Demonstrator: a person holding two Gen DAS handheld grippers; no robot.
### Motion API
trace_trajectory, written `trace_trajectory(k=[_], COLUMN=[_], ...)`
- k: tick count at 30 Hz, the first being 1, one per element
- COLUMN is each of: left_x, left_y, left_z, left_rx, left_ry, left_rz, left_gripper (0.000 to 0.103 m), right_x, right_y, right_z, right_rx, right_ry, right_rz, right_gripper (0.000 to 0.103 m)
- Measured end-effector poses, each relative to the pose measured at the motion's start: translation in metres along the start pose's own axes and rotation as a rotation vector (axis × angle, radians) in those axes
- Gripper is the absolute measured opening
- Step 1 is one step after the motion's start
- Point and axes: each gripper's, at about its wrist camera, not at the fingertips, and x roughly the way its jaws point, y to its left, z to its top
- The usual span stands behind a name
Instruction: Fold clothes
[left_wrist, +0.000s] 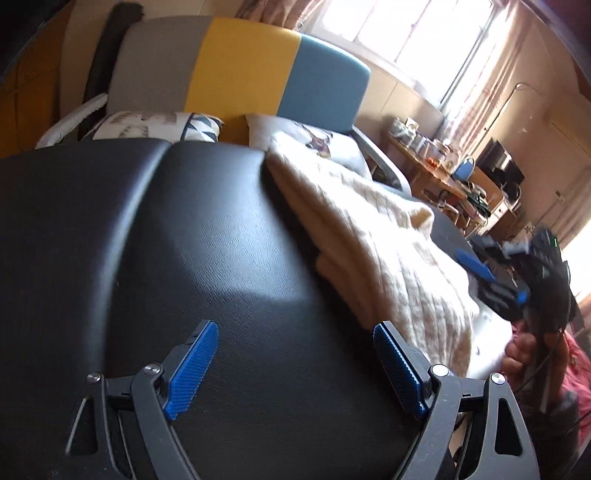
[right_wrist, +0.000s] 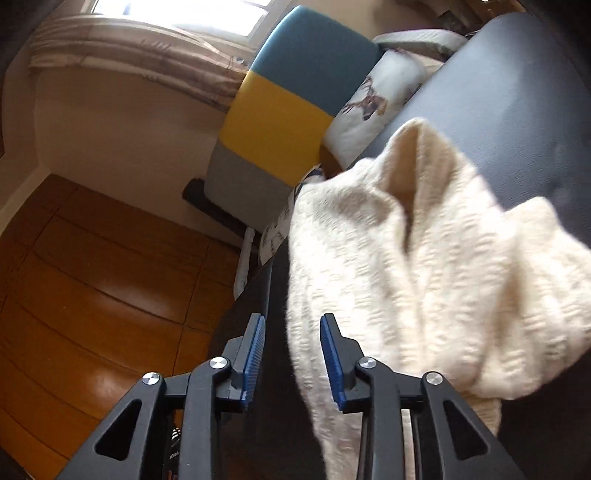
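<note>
1. The black padded desk (left_wrist: 207, 236) fills the left wrist view, with a seam running up its far left part and a patch of light on its middle.
2. Behind it stands a headboard (left_wrist: 240, 70) in grey, yellow and blue panels, with patterned cushions (left_wrist: 155, 125) at its foot; one cushion (right_wrist: 373, 99) bears a printed deer.
3. The cream knitted sweater (left_wrist: 388, 236) lies along the right side of the desk, partly folded, its layers stacked at the left edge. In the right wrist view it rises in a loose bunch, blurred.
4. The left claw (left_wrist: 295, 365) points down at bare desk, spread wide, nothing between its blue pads, just left of the sweater's near edge.
5. The right claw (right_wrist: 291, 354) tilts downward at the desk's left edge, half spread; the sweater's edge hangs beside its right pad, not pinched. From the left view it appears far right, blurred, held in a hand (left_wrist: 524, 354).
6. No writing is readable.
</note>
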Motion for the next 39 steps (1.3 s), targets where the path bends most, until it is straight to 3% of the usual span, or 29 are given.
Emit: trace_trajectory(k=[1,3,5,6,9,11,13,16,22,23,26,28,33,39], left_x=[0.004,0.008,0.017,0.022,0.041,0.057,0.08,0.123,0.187,0.191,0.203,0.202,0.158,0.072], left_y=[0.0,-0.017,-0.044,-0.058,-0.114,-0.158,-0.198,-0.248,-0.277,-0.277,-0.274,-0.262,-0.224,-0.149], left_z=[0.008,0.018,0.03,0.038,0.059,0.067,0.067,0.06,0.033,0.03,0.026,0.032,0.068,0.12], left_rx=[0.003,0.031,0.078,0.107,0.224,0.346,0.486,0.661,0.787,0.786,0.758,0.677,0.436,0.2], left_ry=[-0.002,-0.001,0.01,0.02,0.092,0.134,0.177,0.268,0.442,0.455,0.49,0.476,0.331,0.091], left_rz=[-0.007,-0.043,-0.103,-0.14,-0.246,-0.276,-0.257,-0.194,-0.063,-0.05,-0.008,-0.03,-0.172,-0.23], left_gripper=[0.087,0.087,0.087,0.087,0.087,0.087,0.087,0.082,0.079,0.074,0.009,0.009,0.009,0.008], right_x=[-0.011,-0.023,-0.025,-0.025,-0.03,-0.034,-0.036,-0.039,-0.04,-0.04,-0.043,-0.046,-0.05,-0.046], right_y=[-0.01,-0.033,-0.054,-0.065,-0.102,-0.119,-0.13,-0.146,-0.165,-0.166,-0.166,-0.166,-0.166,-0.146], right_z=[0.005,0.01,0.009,0.007,-0.005,-0.009,-0.01,-0.012,-0.008,-0.007,-0.004,-0.003,0.001,0.004], right_rx=[0.032,0.112,0.186,0.221,0.415,0.484,0.503,0.558,0.587,0.581,0.559,0.543,0.506,0.418], right_ry=[-0.028,-0.055,-0.043,-0.036,-0.095,-0.123,-0.123,-0.15,-0.184,-0.183,-0.183,-0.183,-0.175,-0.162], right_rz=[-0.033,-0.121,-0.204,-0.186,0.071,0.122,0.106,0.153,0.237,0.242,0.25,0.256,0.238,0.098], right_gripper=[0.053,0.061,0.061,0.061,0.061,0.063,0.063,0.063,0.063,0.063,0.063,0.062,0.061,0.063])
